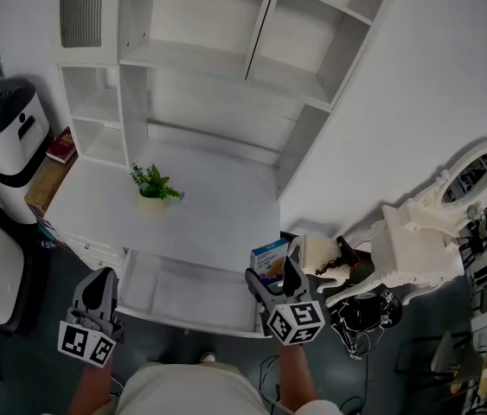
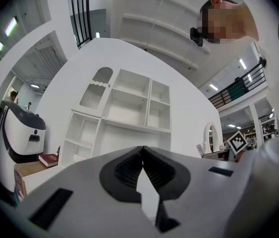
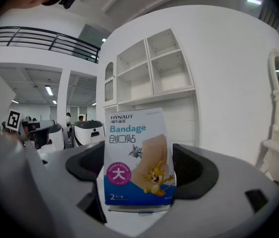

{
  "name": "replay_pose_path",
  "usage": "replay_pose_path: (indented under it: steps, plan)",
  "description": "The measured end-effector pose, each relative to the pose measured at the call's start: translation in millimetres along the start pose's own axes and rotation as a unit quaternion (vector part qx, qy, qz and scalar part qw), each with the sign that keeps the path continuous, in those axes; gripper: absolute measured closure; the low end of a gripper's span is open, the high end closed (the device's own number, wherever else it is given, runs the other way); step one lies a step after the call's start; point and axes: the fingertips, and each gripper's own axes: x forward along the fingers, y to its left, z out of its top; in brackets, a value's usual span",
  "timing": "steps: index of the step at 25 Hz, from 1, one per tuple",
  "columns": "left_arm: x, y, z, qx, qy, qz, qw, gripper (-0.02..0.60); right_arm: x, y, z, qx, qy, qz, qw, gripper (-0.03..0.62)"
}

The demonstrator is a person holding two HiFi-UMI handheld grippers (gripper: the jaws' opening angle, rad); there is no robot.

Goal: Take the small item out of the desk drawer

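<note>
Bandage box (image 3: 138,157): clamped upright in right gripper (image 1: 274,275), by pulled-out drawer's (image 1: 169,305) right end | left gripper (image 2: 142,151): jaws together, empty, near drawer's left end

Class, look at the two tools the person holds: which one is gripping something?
The right tool: its jaws clamp a blue-and-white bandage box. The left tool has its jaws together, with nothing between them.

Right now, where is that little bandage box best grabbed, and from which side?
Grip the bandage box across its two narrow side edges, low down, facing its printed front, as the right hand-held gripper does. It stands flat and upright, so those edges are parallel.
</note>
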Motion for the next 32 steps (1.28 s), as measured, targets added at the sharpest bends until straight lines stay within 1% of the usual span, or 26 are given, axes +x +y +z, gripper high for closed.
replay_pose_path:
  steps: [8, 12, 15, 21, 26, 32]
  plan:
    - [-7, 14, 4, 0.006, -0.002, 0.027, 0.9996, 0.565, -16, -3, 21, -0.006, -0.028, -0.012, 1.0, 0.154]
    - [-9, 20, 7, 0.008, -0.003, 0.038, 0.9993, 0.566, -21, -4, 33, 0.002, -0.043, -0.012, 0.999, 0.154]
    - [-13, 27, 9, 0.013, -0.005, 0.049, 0.9987, 0.566, -23, -4, 41, -0.004, -0.052, -0.014, 0.999, 0.154]
    - [-21, 46, 20, 0.023, -0.016, 0.076, 0.9967, 0.565, -29, -2, 51, -0.009, -0.063, -0.016, 0.998, 0.154]
    - [-31, 58, 23, 0.022, -0.015, 0.094, 0.9952, 0.565, -30, 3, 60, -0.014, -0.067, -0.017, 0.998, 0.154]
    - [-38, 68, 21, 0.017, -0.008, 0.102, 0.9946, 0.565, -21, 16, 69, -0.013, -0.074, -0.007, 0.997, 0.154]
